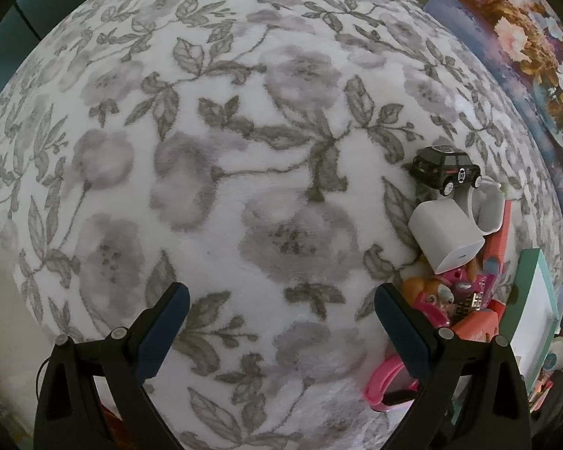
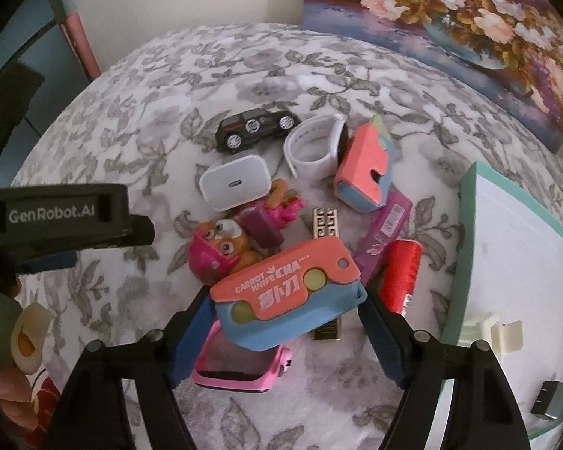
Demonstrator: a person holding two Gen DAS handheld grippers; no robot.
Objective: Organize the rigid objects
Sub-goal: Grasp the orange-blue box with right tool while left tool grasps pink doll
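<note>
A coral and blue carrot knife toy [image 2: 281, 296] lies on top of a pink watch [image 2: 240, 367] in a heap of small things on the floral blanket [image 2: 150, 131]. My right gripper [image 2: 285, 307] is closed on this toy, one pad against each end. Behind it sit a puppy figure [image 2: 221, 251], a white charger [image 2: 232, 183], a black toy car [image 2: 255, 127], a white watch band [image 2: 315, 150] and a second carrot knife [image 2: 364, 165]. My left gripper [image 1: 281, 300] hangs open over bare blanket, left of the heap, with nothing between its fingers.
A white tray with a teal rim [image 2: 514, 243] stands to the right of the heap and holds a white clip [image 2: 495, 333] and a small black piece [image 2: 550, 399]. A flower painting [image 2: 450, 18] leans at the back right. A red cylinder [image 2: 401, 273] lies beside the tray.
</note>
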